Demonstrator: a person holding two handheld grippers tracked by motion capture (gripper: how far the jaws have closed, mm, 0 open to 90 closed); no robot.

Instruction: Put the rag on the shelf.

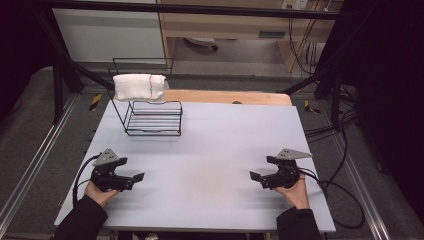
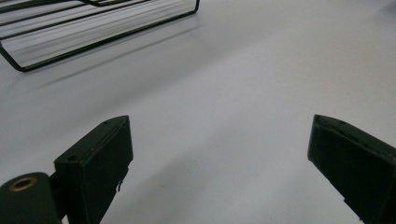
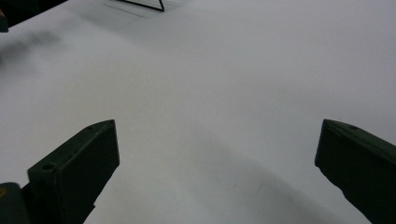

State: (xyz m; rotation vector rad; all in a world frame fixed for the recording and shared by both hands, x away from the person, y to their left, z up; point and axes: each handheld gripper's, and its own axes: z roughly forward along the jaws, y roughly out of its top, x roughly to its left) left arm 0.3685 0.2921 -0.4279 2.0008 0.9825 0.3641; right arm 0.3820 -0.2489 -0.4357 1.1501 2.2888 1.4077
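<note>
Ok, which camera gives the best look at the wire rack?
The high view: the whole wire rack shows, white towel draped over its top. The left gripper view catches its base bars; the right gripper view just a corner.

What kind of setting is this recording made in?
Probably a lab or workshop data-collection bench, not a home: a plain white table inside a black metal frame, loose cables on a concrete floor, and two hand-held grippers, left gripper and right gripper, both open.
</note>
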